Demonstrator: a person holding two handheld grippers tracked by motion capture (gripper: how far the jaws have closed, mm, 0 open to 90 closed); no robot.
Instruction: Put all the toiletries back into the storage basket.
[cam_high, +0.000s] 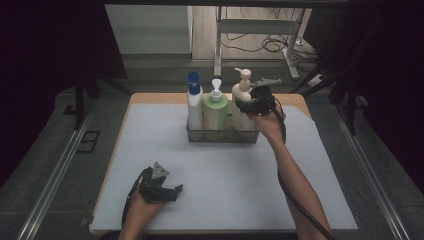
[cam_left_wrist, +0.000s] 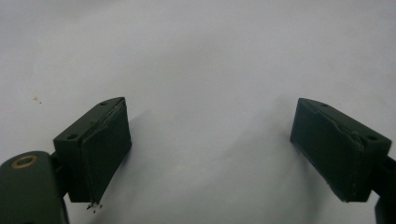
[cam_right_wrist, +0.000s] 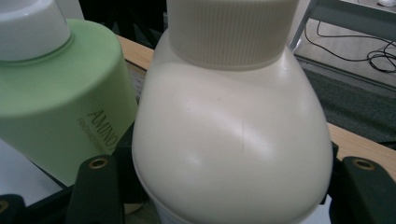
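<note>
The right gripper (cam_high: 248, 106) sits right of centre in the upper half of the high view, its jaws clamped on either side of the cream pump bottle (cam_high: 242, 107). In the right gripper view that bottle (cam_right_wrist: 233, 140) takes up the middle and right of the frame, its ribbed collar at the top edge, and the two black jaws rise from the bottom corners against its flanks, with no gap to be seen between them and the plastic. Just left of it, close by, stands the green pump bottle (cam_right_wrist: 60, 98), lettering down its side; in the high view the green pump bottle (cam_high: 215, 114) is the middle one of three. Left of that stands a white bottle with a blue cap (cam_high: 194, 102). All three are upright in a clear rectangular caddy (cam_high: 222, 136) near the far edge of the grey mat (cam_high: 220, 170), which covers a wooden table (cam_high: 150, 97).

Well apart, at the lower left of the high view, the left gripper (cam_high: 172, 192) lies low over the mat in the person's left hand (cam_high: 141, 204). In the left gripper view its jaws stand wide apart with only bare grey mat (cam_left_wrist: 205, 93) between them.
</note>
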